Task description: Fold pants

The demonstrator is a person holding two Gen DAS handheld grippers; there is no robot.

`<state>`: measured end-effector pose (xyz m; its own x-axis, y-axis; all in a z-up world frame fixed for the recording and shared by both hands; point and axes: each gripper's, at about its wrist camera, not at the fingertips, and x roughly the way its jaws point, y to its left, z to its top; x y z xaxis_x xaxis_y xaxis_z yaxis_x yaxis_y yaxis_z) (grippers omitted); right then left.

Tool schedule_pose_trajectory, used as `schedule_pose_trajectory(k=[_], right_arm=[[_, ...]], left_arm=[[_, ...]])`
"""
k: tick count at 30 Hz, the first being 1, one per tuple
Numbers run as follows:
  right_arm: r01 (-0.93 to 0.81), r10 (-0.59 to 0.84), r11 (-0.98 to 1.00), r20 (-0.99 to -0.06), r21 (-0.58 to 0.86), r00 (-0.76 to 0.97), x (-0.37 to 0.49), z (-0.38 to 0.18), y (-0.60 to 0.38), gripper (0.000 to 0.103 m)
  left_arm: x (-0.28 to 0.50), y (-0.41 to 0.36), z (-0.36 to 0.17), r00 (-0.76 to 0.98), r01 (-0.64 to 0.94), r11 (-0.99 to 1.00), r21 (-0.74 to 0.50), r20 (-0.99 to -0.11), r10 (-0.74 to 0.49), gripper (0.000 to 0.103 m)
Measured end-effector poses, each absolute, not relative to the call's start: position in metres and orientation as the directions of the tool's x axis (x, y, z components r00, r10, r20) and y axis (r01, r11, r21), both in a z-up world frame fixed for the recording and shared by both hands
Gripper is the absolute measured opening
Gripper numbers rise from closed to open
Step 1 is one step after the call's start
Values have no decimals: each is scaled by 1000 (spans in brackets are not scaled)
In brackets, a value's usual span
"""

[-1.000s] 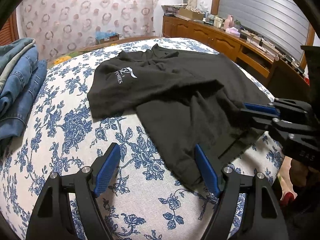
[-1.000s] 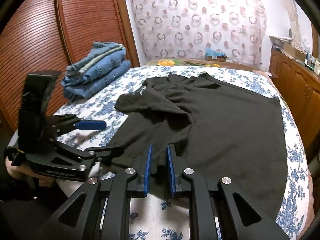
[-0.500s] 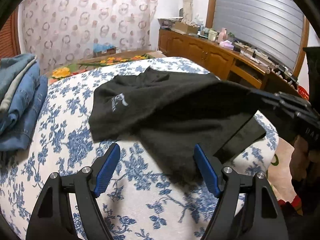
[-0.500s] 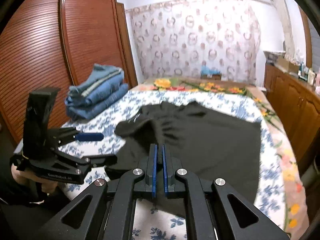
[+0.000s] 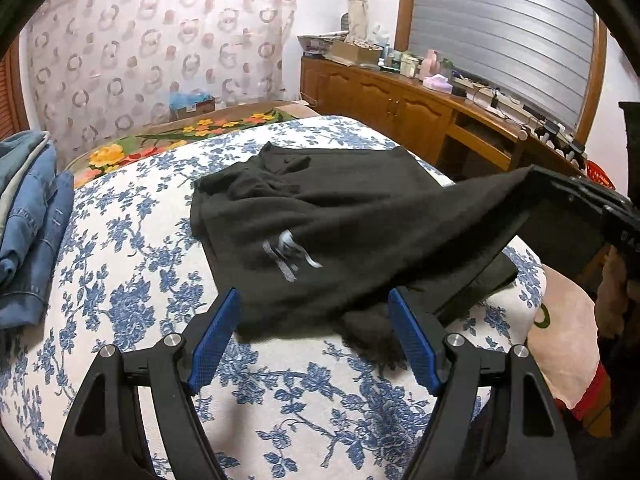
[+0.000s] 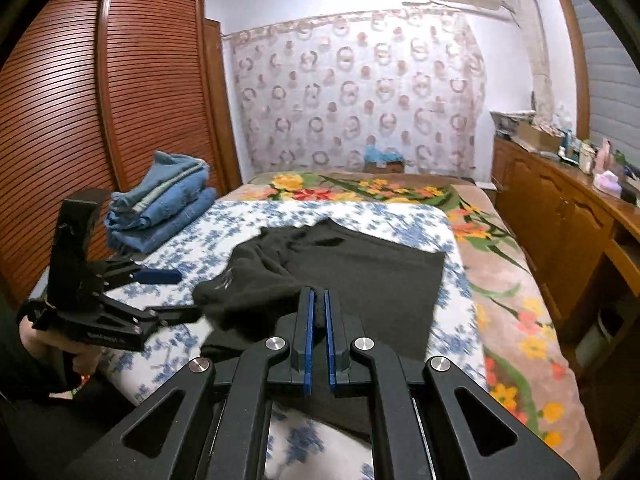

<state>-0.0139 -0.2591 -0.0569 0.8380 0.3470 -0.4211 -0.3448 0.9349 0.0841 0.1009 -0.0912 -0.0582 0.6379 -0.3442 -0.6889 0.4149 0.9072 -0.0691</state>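
Note:
A black garment (image 5: 340, 224) with a small white logo lies crumpled on the blue-flowered bed cover (image 5: 132, 280); it also shows in the right wrist view (image 6: 360, 268). My right gripper (image 6: 318, 300) is shut on the garment's near edge and holds it lifted, the cloth stretched up to it; it shows at the right of the left wrist view (image 5: 568, 196). My left gripper (image 5: 316, 312) is open and empty, its blue pads on either side of the garment's near corner; it also shows at the left in the right wrist view (image 6: 160, 292).
Folded blue jeans (image 6: 160, 208) are stacked on the bed's left side by a wooden louvred wardrobe (image 6: 100, 120). A cluttered wooden sideboard (image 6: 568, 200) runs along the right. A flowered blanket (image 6: 500, 280) covers the bed's far end and right side.
My right gripper has closed on the garment's edge and lifted it up and back, dragging the cloth over itself. My left gripper has stayed open and drawn back a little.

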Motion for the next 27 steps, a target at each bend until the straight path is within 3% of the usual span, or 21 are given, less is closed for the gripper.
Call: schedule_pose_trajectory(k=[10,16,21,27], right_arm=[[-271,287,957,-496,106,820,-18,-75,-280,5],[-256,281,958,-587,128,759,-5,-97,-282,5],[-247,293,956,-585,159,757,-4,-91,-283,5],[-249,289,957,-562,148,775,-6,-86,-286,23]], left_arm=[[101,-96,-64,627,418,906,-72,-699,-344,77],[101,-96,-69,622,413,908,-68,-708,-336,77],[102,-89,-70,626,396,915,-75,-707,-329,77],[101,-77,-68,642,371,926,-74,-700,-313,77]])
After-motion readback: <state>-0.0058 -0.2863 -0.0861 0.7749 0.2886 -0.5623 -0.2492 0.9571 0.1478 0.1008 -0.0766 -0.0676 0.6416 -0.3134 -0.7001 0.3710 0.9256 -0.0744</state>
